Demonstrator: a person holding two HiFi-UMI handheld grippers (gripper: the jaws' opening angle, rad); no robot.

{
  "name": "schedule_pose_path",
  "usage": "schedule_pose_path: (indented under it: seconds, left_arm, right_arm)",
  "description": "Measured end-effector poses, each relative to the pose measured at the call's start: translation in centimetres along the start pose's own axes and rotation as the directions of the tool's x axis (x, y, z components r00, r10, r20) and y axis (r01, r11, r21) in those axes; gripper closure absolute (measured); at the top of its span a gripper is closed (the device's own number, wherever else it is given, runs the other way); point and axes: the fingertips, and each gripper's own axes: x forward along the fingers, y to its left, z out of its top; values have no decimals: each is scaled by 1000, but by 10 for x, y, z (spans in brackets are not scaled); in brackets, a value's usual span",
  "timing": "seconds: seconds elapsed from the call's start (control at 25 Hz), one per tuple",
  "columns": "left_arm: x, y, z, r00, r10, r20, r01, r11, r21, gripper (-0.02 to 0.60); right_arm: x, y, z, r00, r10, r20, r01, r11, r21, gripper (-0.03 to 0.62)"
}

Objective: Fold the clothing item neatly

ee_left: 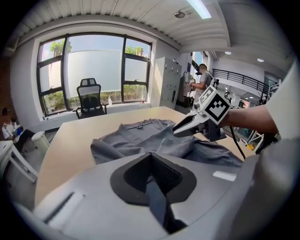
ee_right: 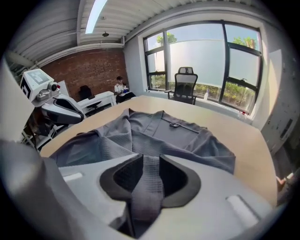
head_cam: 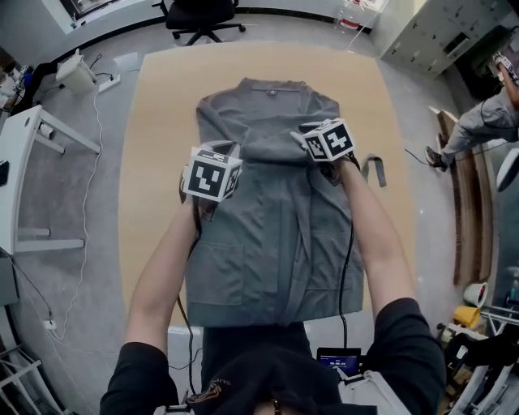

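Note:
A grey waffle-knit robe (head_cam: 276,235) lies front up on the wooden table (head_cam: 158,121), collar at the far end, both sleeves folded in across the chest. My left gripper (head_cam: 217,156) is over the robe's left chest and is shut on a thin dark fold of the fabric (ee_left: 154,197). My right gripper (head_cam: 303,134) is over the right chest. A band of grey fabric (ee_right: 146,187) stands between its jaws and fills the gap from side to side. Each gripper shows in the other's view, the right gripper (ee_left: 187,127) and the left gripper (ee_right: 75,117). The robe (ee_right: 173,133) spreads ahead of both.
A loose belt end (head_cam: 375,170) sticks out at the robe's right side. A black office chair (head_cam: 199,16) stands beyond the table's far edge, and a white side table (head_cam: 24,138) is to the left. A person (head_cam: 486,121) stands at the right, and cables run across the floor.

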Motion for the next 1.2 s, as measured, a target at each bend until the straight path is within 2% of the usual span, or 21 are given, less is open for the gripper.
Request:
schedule_pose_path:
  seconds: [0.32,0.4,0.48,0.6,0.68,0.76,0.88,1.0,1.12,1.2]
  left_arm:
    - [22,24,-32,995,70,-74,-74,996,-49,574]
    - [24,32,-38,992,88,-96,-93,994,-55,574]
    - [27,38,-43,988,102,-113,-109,992,-60,574]
    - [32,48,-48,984,120,-130,-129,990,-61,574]
    - [35,54,-50,981,131,-143,-141,988,-61,574]
    - [39,58,-54,977,141,-159,-152,986,-62,574]
    - [42,63,-59,971,160,-180,-173,983,-58,574]
    - [47,71,-69,961,180,-211,-198,978,-67,574]
    - [46,80,-84,947,206,-245,-233,969,-84,574]
    - [41,83,-84,947,222,-234,-248,965,-88,574]
  right_arm:
    - [66,1,-18,982,119,-146,-130,989,-71,496]
    - [66,2,-20,978,122,-171,-142,984,-110,560]
    - [57,0,-14,983,118,-140,-136,983,-124,576]
    - [34,-17,7,996,88,-25,-90,992,-83,576]
    - [17,-38,18,998,37,47,-36,999,-33,576]
    - [5,-62,18,996,-27,81,26,1000,15,576]
    - [-4,-96,2,989,-132,60,127,989,80,576]
    - [-1,-118,-22,978,-208,-19,209,972,110,576]
    - [12,-118,-41,975,-207,-82,215,972,91,565]
    - [17,-115,-45,979,-185,-79,192,977,89,544]
